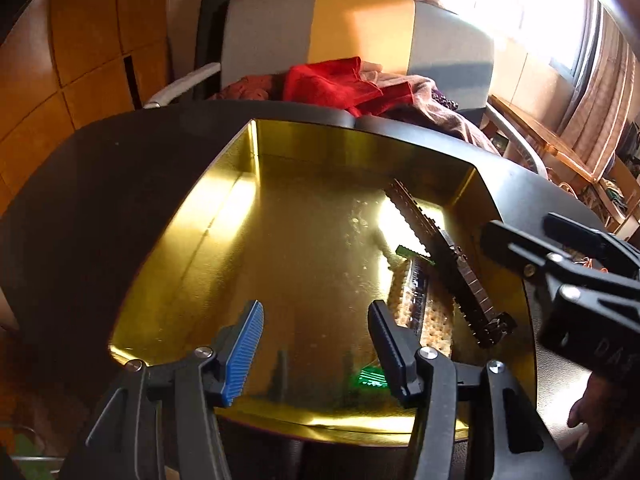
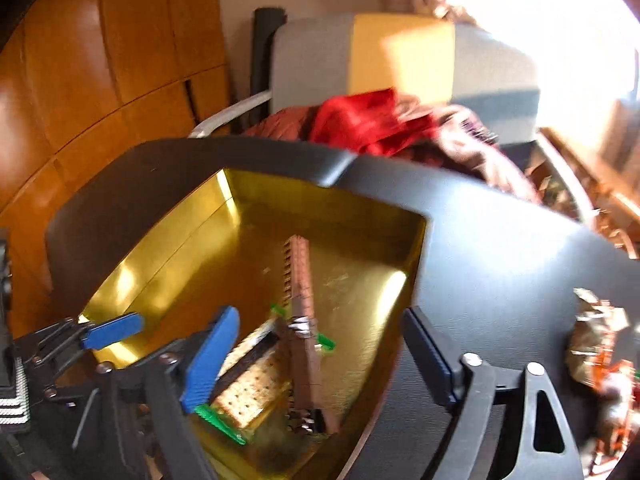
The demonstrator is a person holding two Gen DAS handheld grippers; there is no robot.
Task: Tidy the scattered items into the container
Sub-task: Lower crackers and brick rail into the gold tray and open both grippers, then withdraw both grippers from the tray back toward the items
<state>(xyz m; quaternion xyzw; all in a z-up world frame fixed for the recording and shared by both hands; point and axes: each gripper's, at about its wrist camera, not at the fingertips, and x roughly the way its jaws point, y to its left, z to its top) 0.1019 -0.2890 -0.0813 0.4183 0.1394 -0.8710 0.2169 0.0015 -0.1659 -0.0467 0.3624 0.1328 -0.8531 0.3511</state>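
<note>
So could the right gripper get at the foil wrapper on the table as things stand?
Probably yes. The right gripper is open and empty over the gold tin, and the wrapper lies on bare black table just to its right, with nothing in between.

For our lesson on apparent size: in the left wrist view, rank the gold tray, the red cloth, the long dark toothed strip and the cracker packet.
1. gold tray
2. red cloth
3. long dark toothed strip
4. cracker packet, partly hidden, so unsure

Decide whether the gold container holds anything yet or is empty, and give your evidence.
Not empty. The gold container holds a long brown toothed strip and a perforated board with green ends lying on its floor; the rest of the floor is bare.
</note>
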